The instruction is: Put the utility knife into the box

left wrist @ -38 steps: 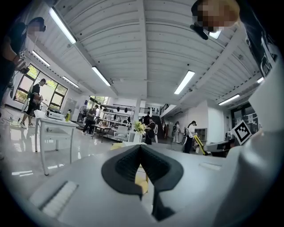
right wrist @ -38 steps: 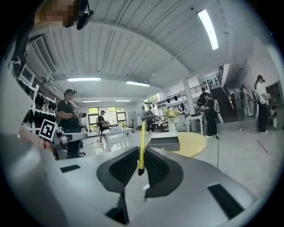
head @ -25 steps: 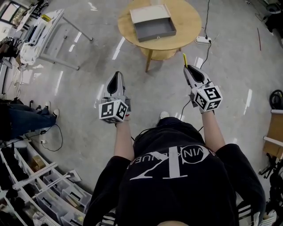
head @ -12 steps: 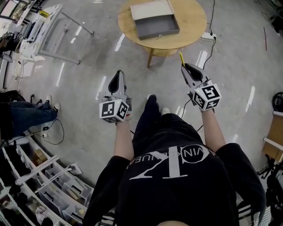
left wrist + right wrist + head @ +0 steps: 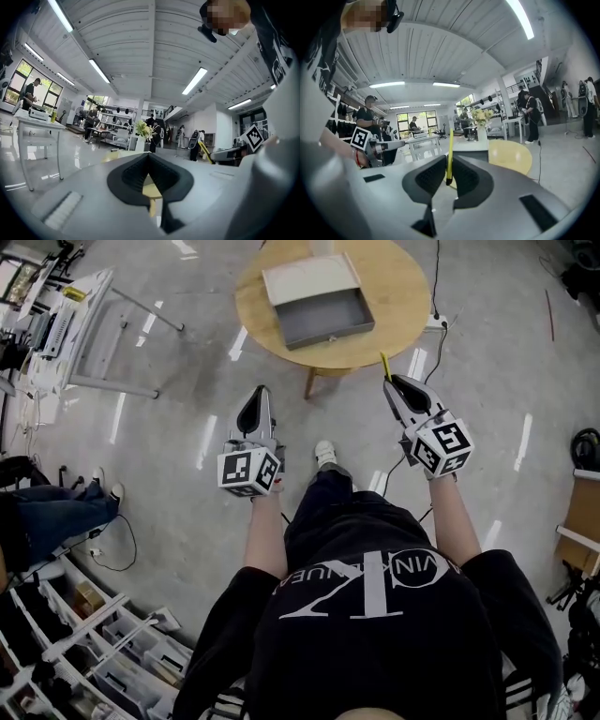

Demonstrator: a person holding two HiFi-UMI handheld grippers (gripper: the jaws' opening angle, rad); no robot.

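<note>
Two grippers held short of the table (image 5: 403, 310), knife (image 5: 383, 363) in the right one.
Right gripper (image 5: 394, 382) is clamped on the thin yellow knife, which stands up out of the jaws and points toward the table; left gripper (image 5: 255, 395) has its jaws pressed together on nothing. The open grey box (image 5: 323, 313) lies on the round table, well apart from both grippers, with what looks like its pale lid (image 5: 309, 277) flat behind it. For a clean placement: keep the clamp firm, since only the knife's lower end appears pinched; bring the right gripper over the grey tray, not the lid; tilt the knife toward flat and lower it close to the tray floor before opening, so it neither bounces out nor catches the near wall. The left gripper can steady the box if it slides.
</note>
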